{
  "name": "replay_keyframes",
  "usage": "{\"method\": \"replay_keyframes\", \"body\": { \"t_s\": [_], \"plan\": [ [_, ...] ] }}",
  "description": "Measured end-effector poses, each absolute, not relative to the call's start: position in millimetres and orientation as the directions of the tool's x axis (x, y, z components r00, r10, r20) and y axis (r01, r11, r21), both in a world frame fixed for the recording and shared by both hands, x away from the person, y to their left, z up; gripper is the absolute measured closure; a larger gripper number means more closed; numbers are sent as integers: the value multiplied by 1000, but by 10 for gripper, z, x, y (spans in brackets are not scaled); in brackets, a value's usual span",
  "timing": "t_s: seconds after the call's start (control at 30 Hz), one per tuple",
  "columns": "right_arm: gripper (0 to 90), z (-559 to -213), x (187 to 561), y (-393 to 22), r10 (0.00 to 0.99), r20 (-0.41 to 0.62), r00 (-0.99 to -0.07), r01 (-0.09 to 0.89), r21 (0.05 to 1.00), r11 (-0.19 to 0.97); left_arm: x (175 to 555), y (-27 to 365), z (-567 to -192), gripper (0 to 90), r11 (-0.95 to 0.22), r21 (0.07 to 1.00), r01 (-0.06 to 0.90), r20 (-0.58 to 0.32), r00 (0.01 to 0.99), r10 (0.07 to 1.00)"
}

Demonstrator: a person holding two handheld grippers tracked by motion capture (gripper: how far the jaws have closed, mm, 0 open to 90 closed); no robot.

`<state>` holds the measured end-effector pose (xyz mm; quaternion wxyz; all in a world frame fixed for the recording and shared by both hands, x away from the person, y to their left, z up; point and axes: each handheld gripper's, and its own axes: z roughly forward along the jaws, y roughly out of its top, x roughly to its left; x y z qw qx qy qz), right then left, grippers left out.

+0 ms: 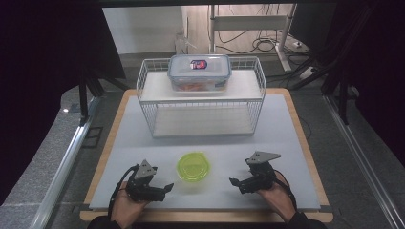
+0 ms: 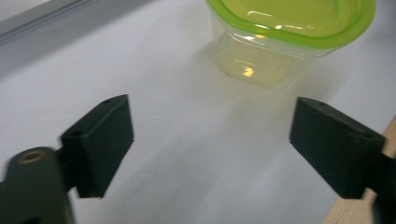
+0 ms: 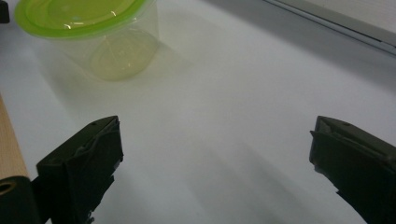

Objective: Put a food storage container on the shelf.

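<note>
**Closing in on the green-lidded tub from both sides**

We are holding the left tool (image 1: 165, 187) and the right tool (image 1: 235, 182) low over the white surface (image 1: 296, 157), each with its jaws spread wide and nothing between them. The green-lidded tub (image 1: 193, 166) is sitting on that surface between the two tools, a little ahead of both, and apart from each. In the left gripper view the tub (image 2: 280, 37) is lying ahead of the jaws and off toward the right jaw; in the right gripper view it (image 3: 100, 35) is lying ahead and off toward the left jaw. So neither tool is lined up on it yet.

To do this step well, we are judging that one tool should be turning until the tub sits centred between its jaws before going forward. The clear wall under the lid looks thin and tapered, so a grip just below the green rim is probably safer than one low down, where the jaws could slide off. A gentle squeeze should do, since the wall may buckle. The other tool can be steadying the far side.

Well beyond both tools, the wire rack (image 1: 200, 102) is carrying a clear lidded box (image 1: 199, 71) on its top shelf.
</note>
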<state>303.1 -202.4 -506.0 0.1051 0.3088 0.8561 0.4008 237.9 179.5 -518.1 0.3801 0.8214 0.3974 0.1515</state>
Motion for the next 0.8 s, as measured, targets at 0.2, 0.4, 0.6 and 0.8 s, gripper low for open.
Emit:
{"method": "replay_keyframes", "body": {
  "t_s": [0.2, 0.4, 0.6, 0.8],
  "plan": [
    [13, -5032, 3076, -1988, 604, 79, -793, 441, 759, 479, 2298, 1798, -5183, 50, -405, 756, 514, -36, 650, 759],
    [25, -4988, 3167, -1924, 593, 166, -788, 486, 760, 433, 2226, 1836, -5209, 45, -399, 760, 512, -37, 647, 761],
    [14, -4939, 3259, -1843, 588, 193, -785, 501, 756, 421, 2197, 1861, -5217, 45, -393, 760, 518, -44, 645, 763],
    [95, -4871, 3390, -1699, 581, 264, -770, 559, 718, 414, 2194, 1865, -5227, 45, -400, 753, 523, -44, 646, 762]
  ]
}}
